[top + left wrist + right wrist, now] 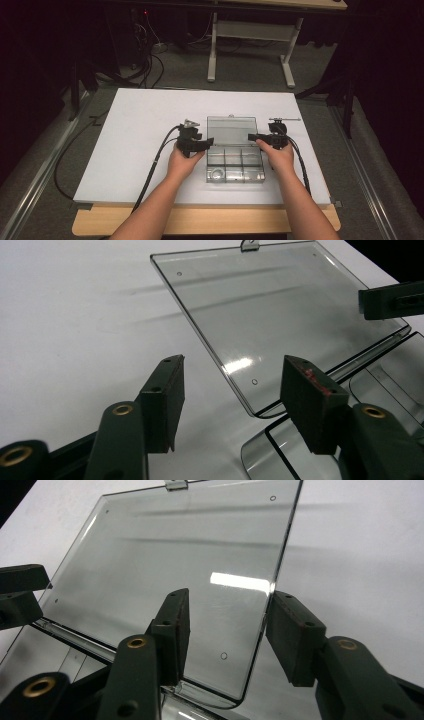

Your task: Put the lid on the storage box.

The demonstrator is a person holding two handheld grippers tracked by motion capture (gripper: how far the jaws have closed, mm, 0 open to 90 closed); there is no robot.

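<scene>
- Here we are at the clear plastic organiser box (235, 160), sitting a little right of centre on the white table (140, 145) — lid (232, 131) thrown fully open and lying flat on the far side of the compartment tray.
- Left gripper (207, 143) comes in from the left at the hinge line, right gripper (253, 136) from the right; both hands are parked at the two ends of the lid's hinged edge.
- In the left gripper view the left gripper (227, 395) stands with its jaws well apart, the near corner of the lid (280, 305) between them — no pad touching the plastic that I can see.
- In the right gripper view the right gripper (227, 632) straddles the lid's side edge (165, 565), one pad above the clear sheet, one just outside its rim. Its jaws are at a middling gap, and the outer pad looks to be at the rim, though the glare makes it hard to say whether it truly presses — I'd call it not yet gripped.
- My read: this is the take-hold step — getting a pinch on both lid corners so the lid can be swung over the tray.
- Next move calls for both sets of jaws to close squarely on the thin edge, then an even lift on both sides; unequal pull could twist the lid or drag the light box across the table.
</scene>
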